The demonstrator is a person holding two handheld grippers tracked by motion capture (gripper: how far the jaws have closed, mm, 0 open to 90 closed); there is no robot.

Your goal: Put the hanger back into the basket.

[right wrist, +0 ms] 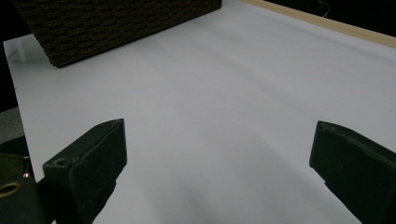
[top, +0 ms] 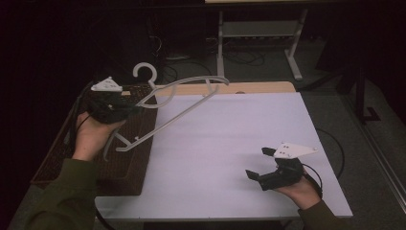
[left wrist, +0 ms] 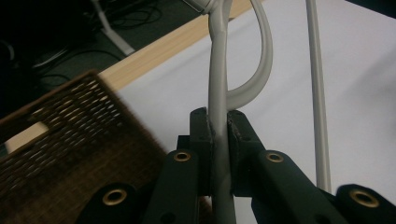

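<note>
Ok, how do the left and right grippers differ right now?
The left gripper is shut on the white hanger, its jaws pinching one bar; the right gripper stands open with nothing between its jaws. The left gripper is held above the edge of the brown wicker basket, the hanger lifted clear of the table; the right sits low near the table's front right corner. Both are black, hand-held, with a grey plate on top.

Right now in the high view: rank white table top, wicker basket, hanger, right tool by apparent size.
1. White table top, largest.
2. Wicker basket, partly behind the left arm.
3. Hanger, long but thin; held raised in the left tool, so nearer the camera and possibly flattered.
4. Right tool, smallest, jaws apart.
</note>
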